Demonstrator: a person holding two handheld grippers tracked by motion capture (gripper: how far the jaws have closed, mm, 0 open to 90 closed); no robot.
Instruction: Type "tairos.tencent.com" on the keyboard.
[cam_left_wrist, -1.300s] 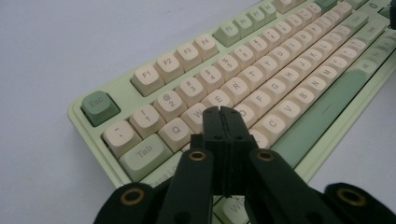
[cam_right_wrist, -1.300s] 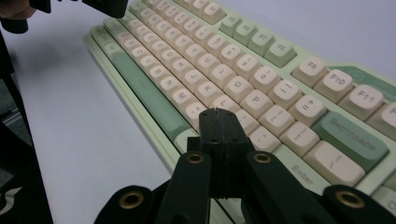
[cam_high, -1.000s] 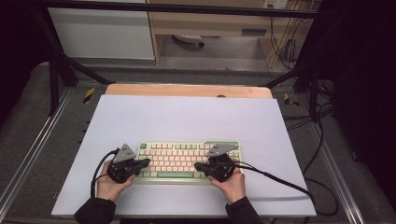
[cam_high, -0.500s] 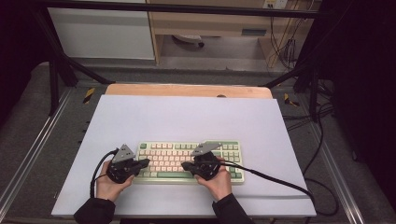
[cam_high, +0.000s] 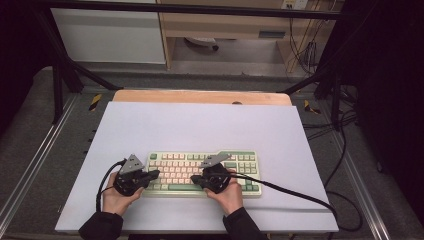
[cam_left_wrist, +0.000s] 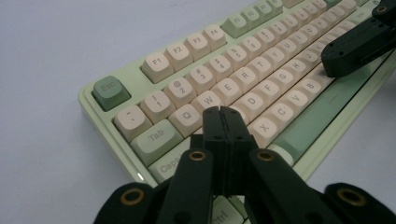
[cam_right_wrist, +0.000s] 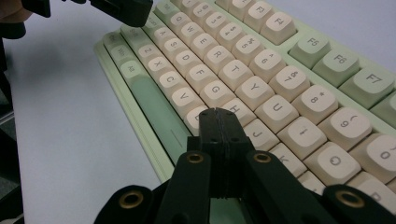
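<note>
A pale green keyboard (cam_high: 240, 167) with cream keys lies near the front of a white board. My left gripper (cam_high: 154, 174) is shut with nothing in it. Its tips (cam_left_wrist: 221, 112) hang just over the A and S keys at the keyboard's left end (cam_left_wrist: 109, 93). My right gripper (cam_high: 199, 179) is also shut and bare. Its tips (cam_right_wrist: 218, 113) sit low over the keys around H and B, close to the green space bar (cam_right_wrist: 156, 112). Each gripper view shows the other gripper farther off: the right gripper (cam_left_wrist: 357, 46) and the left gripper (cam_right_wrist: 122, 10).
The white board (cam_high: 200, 120) covers most of the table, with a wooden strip (cam_high: 200, 96) along its far edge. A black cable (cam_high: 300, 197) trails from the right gripper across the board to the right. Metal rails (cam_high: 30, 165) flank the table.
The right gripper has moved left along the keyboard, from its right part to about the middle. The left gripper has stayed where it was.
</note>
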